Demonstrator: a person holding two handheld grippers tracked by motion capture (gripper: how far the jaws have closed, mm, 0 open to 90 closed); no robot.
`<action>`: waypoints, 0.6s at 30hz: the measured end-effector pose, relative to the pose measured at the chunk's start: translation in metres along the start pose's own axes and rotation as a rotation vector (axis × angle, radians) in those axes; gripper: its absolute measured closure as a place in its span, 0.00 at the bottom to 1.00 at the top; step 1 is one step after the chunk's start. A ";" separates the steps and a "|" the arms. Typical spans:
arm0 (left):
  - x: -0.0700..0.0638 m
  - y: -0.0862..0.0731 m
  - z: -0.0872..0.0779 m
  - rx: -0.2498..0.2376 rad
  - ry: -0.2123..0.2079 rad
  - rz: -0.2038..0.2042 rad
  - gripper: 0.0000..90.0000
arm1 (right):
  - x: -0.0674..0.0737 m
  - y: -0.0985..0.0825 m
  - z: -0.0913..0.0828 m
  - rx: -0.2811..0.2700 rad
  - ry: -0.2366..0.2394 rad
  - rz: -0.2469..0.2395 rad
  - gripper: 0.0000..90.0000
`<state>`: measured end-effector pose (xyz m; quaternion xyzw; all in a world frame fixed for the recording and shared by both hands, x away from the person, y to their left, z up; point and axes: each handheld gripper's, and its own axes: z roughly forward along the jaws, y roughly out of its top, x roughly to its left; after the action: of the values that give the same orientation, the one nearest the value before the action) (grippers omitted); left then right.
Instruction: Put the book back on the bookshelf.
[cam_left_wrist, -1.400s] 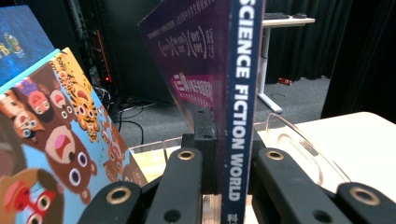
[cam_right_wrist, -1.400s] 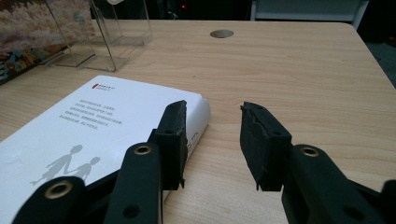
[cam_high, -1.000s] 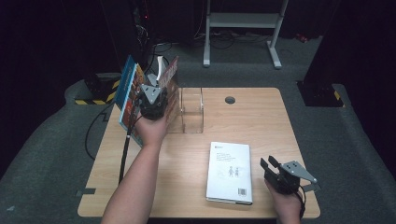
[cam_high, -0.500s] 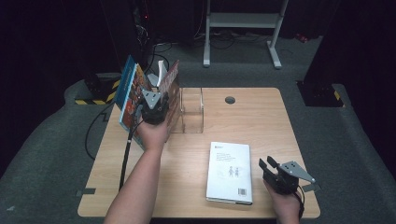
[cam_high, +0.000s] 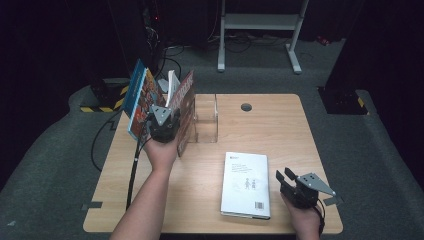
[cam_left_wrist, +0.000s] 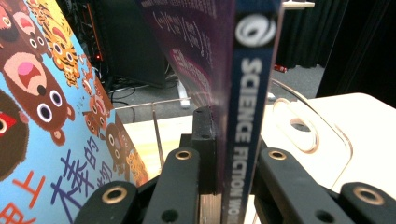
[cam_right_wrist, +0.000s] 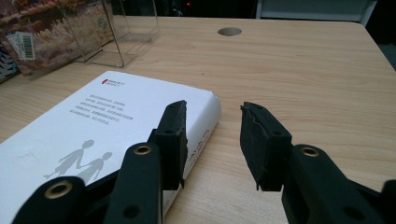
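dark room, grey carpet floor (cam_high: 60, 180), white metal stand (cam_high: 260, 22) behind the wooden table (cam_high: 280, 125), black curtains beyond

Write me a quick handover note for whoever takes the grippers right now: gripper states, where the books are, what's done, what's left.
Left gripper: shut on the science fiction book, held upright at the left end of the clear acrylic stand.
Right gripper: open, holding nothing, resting on the table beside the white book.
Cartoon animal book: leaning upright at the table's left edge, next to the held book.
Done: two books upright by the stand.
Left, as I judge it: settle the science fiction book and release, then probably pick up the white book, which lies flat near the front edge.
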<state>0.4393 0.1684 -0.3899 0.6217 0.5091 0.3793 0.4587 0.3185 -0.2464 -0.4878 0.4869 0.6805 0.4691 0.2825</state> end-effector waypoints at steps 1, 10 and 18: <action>0.000 0.000 -0.001 0.003 -0.008 0.002 0.91 | 0.001 0.000 0.000 0.003 0.000 0.002 0.68; 0.002 0.006 -0.004 -0.002 -0.025 0.016 0.86 | 0.004 -0.001 0.001 0.008 0.007 -0.006 0.67; 0.000 0.013 -0.001 0.011 -0.037 0.024 0.90 | 0.004 -0.001 0.001 0.006 0.009 -0.009 0.67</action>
<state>0.4422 0.1673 -0.3769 0.6372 0.4951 0.3704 0.4601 0.3177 -0.2419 -0.4885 0.4826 0.6853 0.4678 0.2803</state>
